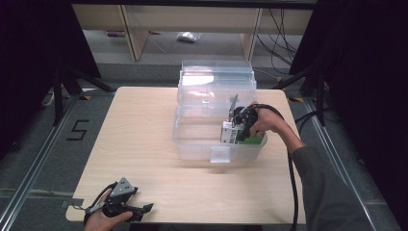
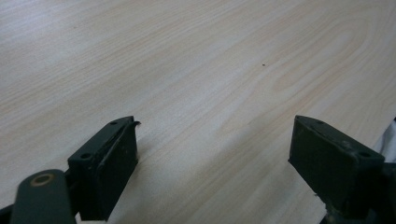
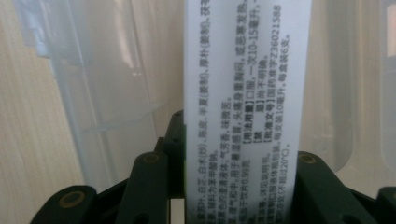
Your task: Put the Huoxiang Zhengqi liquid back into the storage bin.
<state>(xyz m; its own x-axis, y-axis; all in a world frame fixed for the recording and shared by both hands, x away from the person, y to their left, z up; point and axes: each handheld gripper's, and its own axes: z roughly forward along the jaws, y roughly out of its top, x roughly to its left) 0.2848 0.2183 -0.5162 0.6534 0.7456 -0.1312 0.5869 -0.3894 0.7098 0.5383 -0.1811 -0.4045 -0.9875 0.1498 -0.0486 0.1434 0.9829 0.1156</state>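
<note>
A clear plastic bin (image 1: 192, 144) with its lid swung up behind it stands on the far half of the wooden table (image 1: 144, 144). Inside its right part, my right gripper (image 1: 239, 126) is shut on a white and green box (image 1: 231, 134). The right gripper view has that box (image 3: 247, 107) upright between the jaws, its white printed side facing the camera, the bin's clear wall (image 3: 116, 93) behind it. My left gripper (image 1: 144, 210) lies low at the table's near left corner, held by a hand. Its jaws stand wide apart over bare wood, left gripper (image 2: 215, 158) open with nothing between them.
The bin's raised lid (image 1: 216, 79) stands at the table's far edge. A cable (image 1: 291, 178) trails from the right gripper along the sleeve to the near edge. Black stands (image 1: 62, 91) flank the table on both sides. Floor tape marked 5 (image 1: 77, 130) lies to the left.
</note>
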